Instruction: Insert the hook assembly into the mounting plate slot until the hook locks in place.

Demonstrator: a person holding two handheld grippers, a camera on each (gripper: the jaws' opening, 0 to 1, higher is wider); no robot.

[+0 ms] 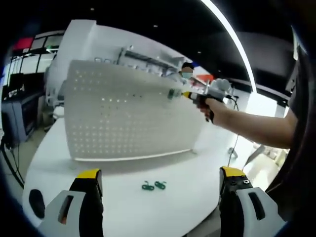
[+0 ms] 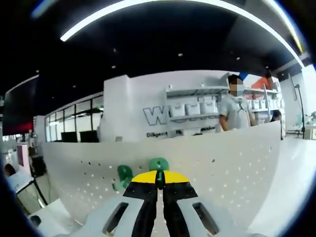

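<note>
An open-plan office or demonstration showroom. A dark ceiling carries long curved light strips (image 2: 148,12). A white wall bears large lettering (image 2: 160,114) and shelves of white bins (image 2: 195,107). Glass-walled rooms (image 2: 74,123) stand far left. A white rounded bench (image 1: 123,197) holds an upright perforated board (image 1: 128,113).

green hook (image 2: 159,164) against upright white pegboard (image 2: 222,163)

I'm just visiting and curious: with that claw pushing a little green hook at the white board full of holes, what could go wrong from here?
1. The right claw pinches the green plastic hook by a thin edge; it might twist or slip before locking into the white perforated board.
2. Another green hook already hangs close beside it, so the claw could knock it.
3. Two spare green hooks lie on the white table near the open left claw, which could sweep them off.
</note>
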